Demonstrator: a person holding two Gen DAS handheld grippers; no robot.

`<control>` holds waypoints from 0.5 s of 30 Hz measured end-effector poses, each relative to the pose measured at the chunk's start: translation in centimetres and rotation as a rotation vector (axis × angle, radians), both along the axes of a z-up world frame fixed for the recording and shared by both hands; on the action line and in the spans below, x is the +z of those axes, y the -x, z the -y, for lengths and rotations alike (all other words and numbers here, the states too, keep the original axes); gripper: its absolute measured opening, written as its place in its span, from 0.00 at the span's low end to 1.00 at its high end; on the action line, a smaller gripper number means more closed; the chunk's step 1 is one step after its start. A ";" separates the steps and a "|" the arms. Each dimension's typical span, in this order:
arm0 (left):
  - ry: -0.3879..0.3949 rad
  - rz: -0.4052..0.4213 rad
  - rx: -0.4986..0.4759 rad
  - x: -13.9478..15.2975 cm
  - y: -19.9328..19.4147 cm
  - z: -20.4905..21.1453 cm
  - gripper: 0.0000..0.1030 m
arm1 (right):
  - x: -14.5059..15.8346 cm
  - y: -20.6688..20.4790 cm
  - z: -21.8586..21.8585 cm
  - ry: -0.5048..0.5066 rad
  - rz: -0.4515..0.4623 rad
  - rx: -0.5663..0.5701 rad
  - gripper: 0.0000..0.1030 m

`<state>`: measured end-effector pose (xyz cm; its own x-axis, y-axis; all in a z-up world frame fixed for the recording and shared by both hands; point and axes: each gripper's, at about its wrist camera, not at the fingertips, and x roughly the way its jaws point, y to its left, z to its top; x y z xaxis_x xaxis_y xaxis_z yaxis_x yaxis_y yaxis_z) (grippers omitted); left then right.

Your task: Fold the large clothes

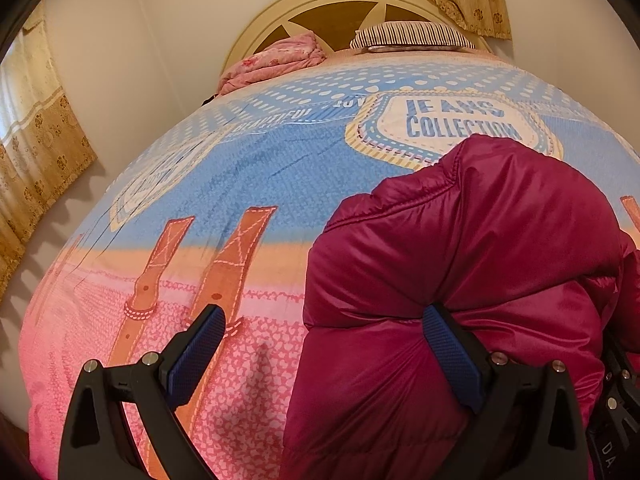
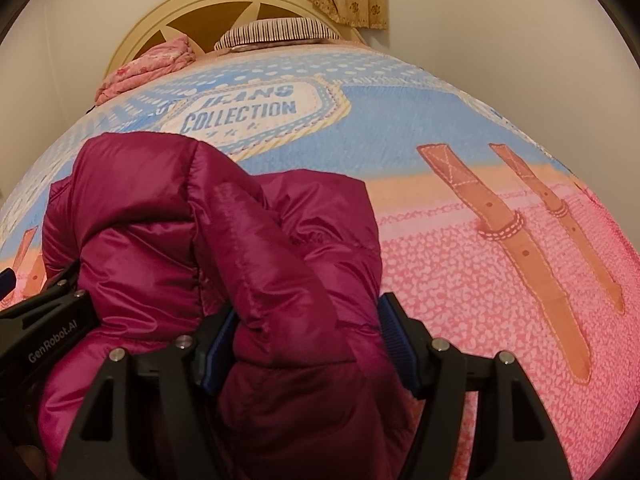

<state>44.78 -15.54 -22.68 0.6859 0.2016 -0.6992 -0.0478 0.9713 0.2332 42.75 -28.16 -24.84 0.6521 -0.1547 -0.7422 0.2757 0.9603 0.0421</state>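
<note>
Jacket (image 2: pixel 224 248), a puffy magenta one, is lying bunched on the bed (image 2: pixel 460 264) ahead of both my pairs of fingers, its folds piling up beyond my fingertips toward the headboard (image 1: pixel 352 4). The bed's cover is spreading out on all sides of my fingers, pink nearest them and blue farther off, with printed brown straps (image 1: pixel 160 280) running past my left gripper's outer finger and more of them lying off to the right of my right gripper.

My right gripper (image 2: pixel 308 344) is standing partly open around a thick fold of the jacket; the fold is filling the gap between the two blue pads (image 2: pixel 394 340), and both pads are pressing against the fabric.

My left gripper (image 1: pixel 324 344) is gaping wide. Its right finger (image 1: pixel 452 356) is lying against the jacket's left edge, while its left finger (image 1: pixel 196 356) is hanging over bare cover, well clear of the cloth, so nothing is gripped between them.

Beyond all my fingers, at the far end of the bed, a striped pillow (image 1: pixel 412 36) is leaning on the headboard and a pink bundle (image 1: pixel 276 60) is sitting just left of it. Curtains (image 1: pixel 36 152) are hanging off to the left of my left fingers.
</note>
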 end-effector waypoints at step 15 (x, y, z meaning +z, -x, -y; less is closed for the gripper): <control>-0.021 -0.013 0.000 -0.4 -0.3 0.3 0.97 | -0.3 -0.3 -0.1 -0.003 -0.021 0.002 0.67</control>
